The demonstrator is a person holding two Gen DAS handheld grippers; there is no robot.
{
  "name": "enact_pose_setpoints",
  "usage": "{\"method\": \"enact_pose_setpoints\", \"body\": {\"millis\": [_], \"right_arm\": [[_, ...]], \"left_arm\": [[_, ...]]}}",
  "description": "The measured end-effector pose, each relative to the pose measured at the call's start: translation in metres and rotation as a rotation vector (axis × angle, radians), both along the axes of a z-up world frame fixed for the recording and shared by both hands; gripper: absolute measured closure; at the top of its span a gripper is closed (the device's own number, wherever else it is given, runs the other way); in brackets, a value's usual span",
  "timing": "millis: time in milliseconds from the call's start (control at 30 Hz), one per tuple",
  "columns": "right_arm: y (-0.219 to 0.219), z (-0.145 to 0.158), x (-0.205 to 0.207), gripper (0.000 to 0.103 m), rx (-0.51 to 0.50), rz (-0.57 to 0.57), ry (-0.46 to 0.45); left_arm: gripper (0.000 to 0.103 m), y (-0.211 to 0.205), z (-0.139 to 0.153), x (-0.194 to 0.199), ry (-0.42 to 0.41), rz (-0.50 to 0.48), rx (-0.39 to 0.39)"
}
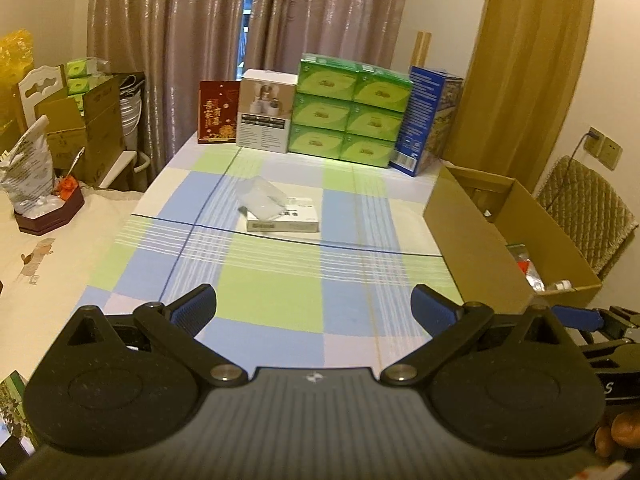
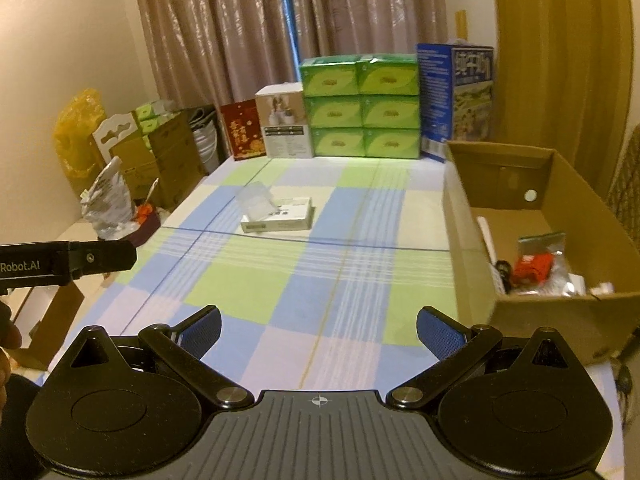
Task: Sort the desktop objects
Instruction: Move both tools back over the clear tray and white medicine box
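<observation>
A small white box (image 1: 284,220) lies flat in the middle of the worktop (image 1: 272,280), on a cloth of blue, green and white squares. A clear plastic bag (image 1: 262,198) leans on top of the white box, at its left end. Both sit well away from the two claws. The left claw (image 1: 314,306) hangs over the near part of the worktop with its blue fingers (image 1: 196,310) spread wide and nothing between them. The right claw (image 2: 319,330) is just the same (wide and holding nothing), and it hangs low over the near squares too. On the right side of the worktop stands an open cardboard box (image 2: 532,312). Inside it are a red thing in a clear bag (image 2: 534,266) and some small bits too blurry to name. At the far end of the worktop, by the curtains (image 1: 180,40), there is a row: a red card (image 1: 216,114), a white carton with pictures (image 1: 266,110), a stack of green tissue packs (image 1: 348,110), and a tall blue carton (image 1: 430,120).
</observation>
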State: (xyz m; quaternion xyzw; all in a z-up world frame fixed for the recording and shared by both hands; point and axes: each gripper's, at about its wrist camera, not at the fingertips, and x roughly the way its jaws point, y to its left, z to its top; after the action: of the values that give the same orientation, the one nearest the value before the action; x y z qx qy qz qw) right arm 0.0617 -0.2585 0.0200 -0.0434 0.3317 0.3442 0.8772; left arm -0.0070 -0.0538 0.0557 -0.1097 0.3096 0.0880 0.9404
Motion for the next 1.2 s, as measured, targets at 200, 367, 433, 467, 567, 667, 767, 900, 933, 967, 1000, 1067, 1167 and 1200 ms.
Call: {"method": "enact_pose_setpoints", "body": {"millis": [200,367,433,467,567,667,767,900,933,967,1000,1067,1167,1200], "right_arm": [[0.025,-0.011,0.022,0.002,-0.009,0.028,0.015],[0.043,-0.017,0.043,0.002,-0.005,0.032,0.003],[0.050,-0.020,0.053,0.002,-0.007,0.029,0.000],[0.053,-0.022,0.057,0.002,-0.008,0.027,0.000],[0.063,-0.027,0.071,0.002,-0.021,0.030,-0.007],[0.072,-0.035,0.084,0.002,-0.036,0.039,-0.013],[0.080,-0.044,0.096,0.002,-0.048,0.036,-0.018],[0.092,-0.056,0.114,0.002,-0.054,0.033,-0.013],[0.094,-0.059,0.118,0.002,-0.055,0.033,-0.011],[0.097,-0.062,0.122,0.002,-0.056,0.034,-0.009],[0.101,-0.064,0.126,0.002,-0.056,0.035,-0.009],[0.107,-0.068,0.132,0.002,-0.059,0.040,-0.013],[0.116,-0.074,0.140,0.002,-0.067,0.053,-0.030],[0.119,-0.076,0.144,0.002,-0.072,0.056,-0.036]], "left_arm": [[0.001,0.022,-0.004,0.013,0.023,0.024,0.022],[0.001,0.040,-0.013,0.032,0.046,0.033,0.035],[0.001,0.046,-0.019,0.042,0.057,0.032,0.041],[0.001,0.050,-0.022,0.048,0.060,0.031,0.043],[0.001,0.058,-0.031,0.064,0.070,0.030,0.042],[0.001,0.067,-0.042,0.083,0.083,0.030,0.044],[0.001,0.073,-0.052,0.099,0.093,0.030,0.046],[0.001,0.082,-0.065,0.118,0.106,0.035,0.042],[0.001,0.084,-0.068,0.123,0.110,0.035,0.042],[0.001,0.086,-0.071,0.127,0.113,0.034,0.043],[0.001,0.088,-0.074,0.131,0.116,0.033,0.045],[0.001,0.090,-0.079,0.138,0.120,0.032,0.045],[0.001,0.094,-0.087,0.147,0.128,0.035,0.042],[0.001,0.096,-0.090,0.150,0.130,0.036,0.040]]}}
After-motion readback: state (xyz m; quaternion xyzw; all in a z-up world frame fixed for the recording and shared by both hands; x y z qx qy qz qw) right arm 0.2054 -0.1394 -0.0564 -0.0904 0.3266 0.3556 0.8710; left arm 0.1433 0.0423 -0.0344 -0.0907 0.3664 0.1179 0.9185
